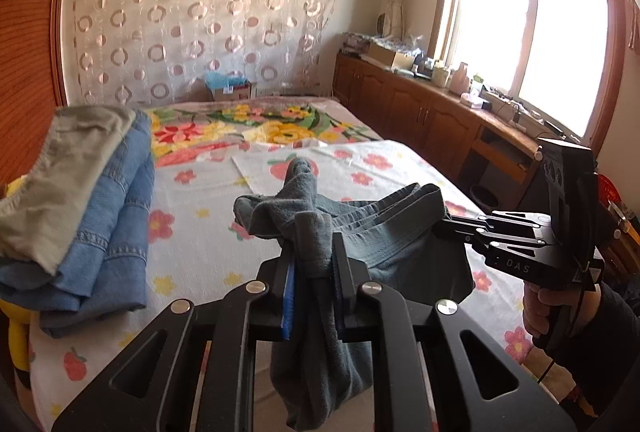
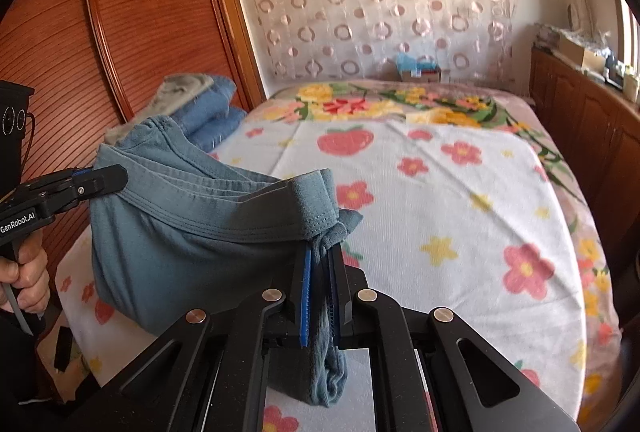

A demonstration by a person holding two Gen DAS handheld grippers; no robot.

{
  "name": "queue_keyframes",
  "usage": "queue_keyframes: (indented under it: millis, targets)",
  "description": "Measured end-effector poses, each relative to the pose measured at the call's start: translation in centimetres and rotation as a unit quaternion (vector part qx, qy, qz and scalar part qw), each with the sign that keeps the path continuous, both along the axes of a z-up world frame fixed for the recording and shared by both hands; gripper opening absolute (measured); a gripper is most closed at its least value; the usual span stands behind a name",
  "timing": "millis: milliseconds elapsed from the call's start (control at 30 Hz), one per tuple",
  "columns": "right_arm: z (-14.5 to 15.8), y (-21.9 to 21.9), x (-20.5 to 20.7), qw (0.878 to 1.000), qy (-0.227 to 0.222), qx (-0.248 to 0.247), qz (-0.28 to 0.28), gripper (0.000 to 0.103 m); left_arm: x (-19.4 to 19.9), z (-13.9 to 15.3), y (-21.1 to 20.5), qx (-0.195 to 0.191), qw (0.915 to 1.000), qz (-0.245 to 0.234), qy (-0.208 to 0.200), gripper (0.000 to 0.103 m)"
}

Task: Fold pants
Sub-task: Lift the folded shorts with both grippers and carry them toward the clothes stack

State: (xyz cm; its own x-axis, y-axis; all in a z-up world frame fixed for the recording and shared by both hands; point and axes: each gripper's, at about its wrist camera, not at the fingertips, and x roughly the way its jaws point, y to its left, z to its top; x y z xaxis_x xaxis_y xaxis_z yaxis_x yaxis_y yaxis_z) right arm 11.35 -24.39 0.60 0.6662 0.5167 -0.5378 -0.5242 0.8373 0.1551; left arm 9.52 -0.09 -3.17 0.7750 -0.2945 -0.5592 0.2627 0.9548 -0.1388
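A pair of grey-blue pants hangs in the air above the bed, held by the waistband between both grippers. My left gripper is shut on one end of the waistband, with cloth bunched over its fingers. My right gripper is shut on the other end, and the pants sag between the two. In the left wrist view the right gripper shows at the right, in a hand. In the right wrist view the left gripper shows at the left.
The bed has a white flower-print cover. A stack of folded blue jeans with a grey garment on top lies at its left edge, by a wooden wardrobe. Wooden cabinets line the right wall under a window.
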Motion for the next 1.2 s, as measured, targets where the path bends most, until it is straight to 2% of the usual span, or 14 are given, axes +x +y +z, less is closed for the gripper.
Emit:
queue_keyframes:
  millis: [400, 667, 933, 1200]
  targets:
    - [5.1, -0.7, -2.1, 0.997, -0.071, 0.016, 0.011, 0.007, -0.9, 5.9, 0.5, 0.023, 0.9975, 0.008, -0.066, 0.016]
    - [6.5, -0.7, -3.3, 0.994, -0.104, 0.022, 0.019, 0.007, -1.9, 8.6, 1.1, 0.037, 0.9947, 0.020, -0.093, 0.016]
    - [6.2, -0.6, -2.9, 0.993, -0.116, 0.024, 0.028, 0.007, -2.4, 9.4, 1.9, 0.041, 0.9936, 0.028, -0.101, 0.016]
    - [5.0, 0.6, -0.5, 0.992, -0.112, 0.024, 0.056, 0.007, -1.6, 7.6, 3.9, 0.038, 0.9947, 0.045, -0.084, 0.016]
